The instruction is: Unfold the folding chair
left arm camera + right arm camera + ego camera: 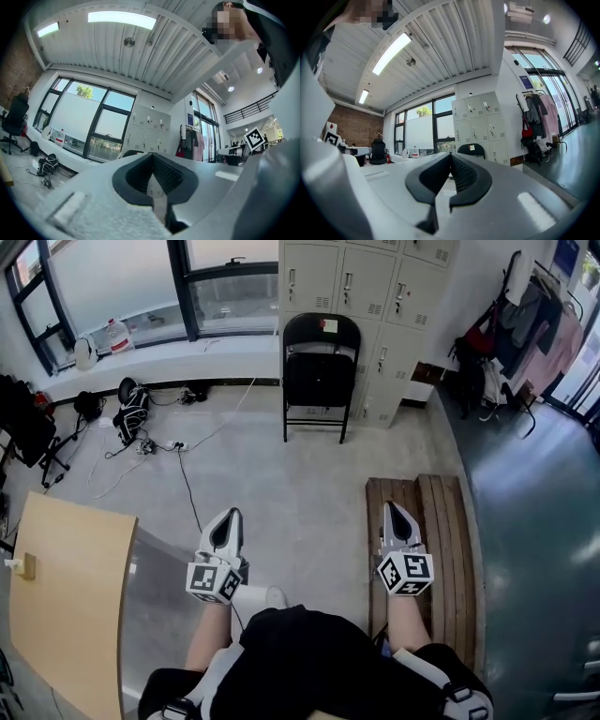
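A black folding chair [321,371] stands folded upright against the grey lockers [366,296] at the far side of the room, a small note stuck on its backrest. Its rounded top shows in the right gripper view as the chair [469,149], and just above the jaws in the left gripper view as the chair [132,152]. Both grippers are far short of it and point toward it. My left gripper [228,517] is shut and holds nothing. My right gripper [393,509] is shut too, empty, over the wooden pallet.
A wooden pallet [441,531] lies on the floor at the right. A wooden tabletop [66,596] is at the lower left. Cables, a power strip [173,445] and bags [131,409] litter the floor at the left. Clothes hang on a rack [534,324] at the right.
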